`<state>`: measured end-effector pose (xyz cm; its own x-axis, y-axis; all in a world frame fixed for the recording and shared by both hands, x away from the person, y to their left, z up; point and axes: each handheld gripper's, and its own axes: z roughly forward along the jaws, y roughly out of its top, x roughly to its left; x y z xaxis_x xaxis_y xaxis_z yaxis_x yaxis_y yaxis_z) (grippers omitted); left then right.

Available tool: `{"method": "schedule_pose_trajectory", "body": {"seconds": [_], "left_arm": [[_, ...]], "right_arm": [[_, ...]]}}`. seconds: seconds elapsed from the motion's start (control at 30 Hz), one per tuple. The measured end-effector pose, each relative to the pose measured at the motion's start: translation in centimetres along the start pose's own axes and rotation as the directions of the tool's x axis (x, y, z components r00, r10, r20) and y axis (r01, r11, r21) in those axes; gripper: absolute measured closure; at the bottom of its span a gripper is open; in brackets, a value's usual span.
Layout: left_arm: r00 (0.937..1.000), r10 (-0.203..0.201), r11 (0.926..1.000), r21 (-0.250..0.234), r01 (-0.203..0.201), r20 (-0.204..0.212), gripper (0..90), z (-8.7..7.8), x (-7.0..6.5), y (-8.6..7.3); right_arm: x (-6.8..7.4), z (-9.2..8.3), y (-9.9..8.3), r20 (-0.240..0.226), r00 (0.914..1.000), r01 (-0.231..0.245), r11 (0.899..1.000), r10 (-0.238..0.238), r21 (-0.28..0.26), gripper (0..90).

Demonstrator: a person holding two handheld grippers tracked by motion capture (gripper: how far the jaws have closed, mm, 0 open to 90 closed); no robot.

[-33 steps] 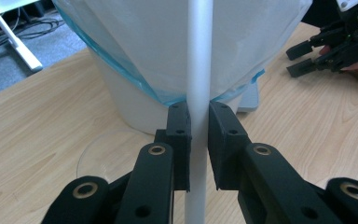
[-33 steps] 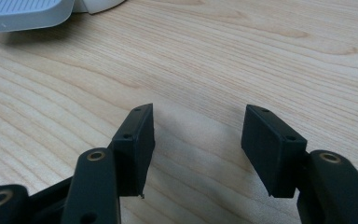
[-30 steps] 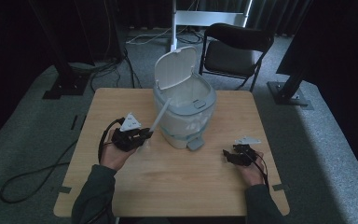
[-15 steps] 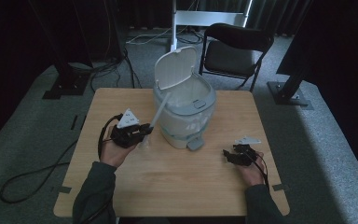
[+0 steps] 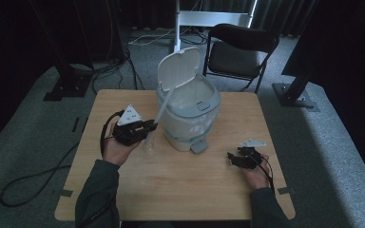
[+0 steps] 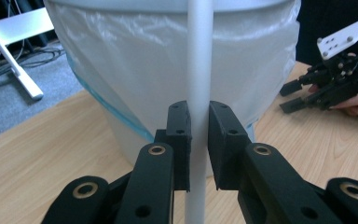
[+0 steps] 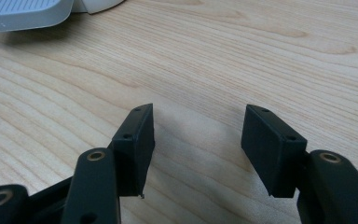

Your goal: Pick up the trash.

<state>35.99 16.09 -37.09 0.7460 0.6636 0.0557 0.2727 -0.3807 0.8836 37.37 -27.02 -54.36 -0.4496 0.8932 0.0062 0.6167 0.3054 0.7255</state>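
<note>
A white pedal bin (image 5: 190, 118) lined with a clear bag stands mid-table, its lid (image 5: 179, 66) up. My left gripper (image 5: 151, 127) is just left of the bin, shut on a thin white tube (image 5: 164, 107) that slants up to the bin's rim. In the left gripper view the pads (image 6: 182, 135) clamp the tube (image 6: 199, 70) right in front of the bin wall (image 6: 121, 70). My right gripper (image 5: 231, 158) rests low on the table to the right of the bin. Its jaws stand open over bare wood (image 7: 198, 126) with nothing between them.
The bin's grey pedal (image 5: 198, 146) sticks out toward the near side, and its edge (image 7: 23, 14) lies ahead of the right gripper. The wooden table (image 5: 180, 185) has free room in front. A black folding chair (image 5: 240, 52) stands behind the table.
The left gripper with the tube has edged slightly toward the far side of the table. The right gripper has kept still.
</note>
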Motion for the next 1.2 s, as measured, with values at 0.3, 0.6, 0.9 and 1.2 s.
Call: {"method": "schedule_pose_trajectory", "body": {"seconds": [0.3,0.6,0.9,1.2], "left_arm": [[1.0,0.004,0.9996,-0.029,-0.004,0.008,79.4,0.0,0.2,1.2],[0.9998,0.009,0.9985,-0.053,-0.008,0.019,79.4,-0.2,0.6,2.4],[0.9999,0.007,0.997,-0.077,-0.007,0.01,79.3,-0.4,1.2,3.7],[0.9999,0.003,0.9933,-0.115,-0.004,-0.011,79.4,-0.6,2.3,5.0]], "right_arm": [[0.0,0.0,0.0,-0.001,1.0,-0.002,1.0,0.002,-0.004,43.3],[0.0,0.0,-0.1,-0.003,1.0,-0.003,1.0,0.003,-0.005,43.3],[0.0,0.0,-0.1,-0.003,1.0,-0.003,1.0,0.003,-0.007,43.2],[-0.1,0.0,-0.1,-0.003,1.0,-0.002,1.0,0.002,-0.007,43.2]]}}
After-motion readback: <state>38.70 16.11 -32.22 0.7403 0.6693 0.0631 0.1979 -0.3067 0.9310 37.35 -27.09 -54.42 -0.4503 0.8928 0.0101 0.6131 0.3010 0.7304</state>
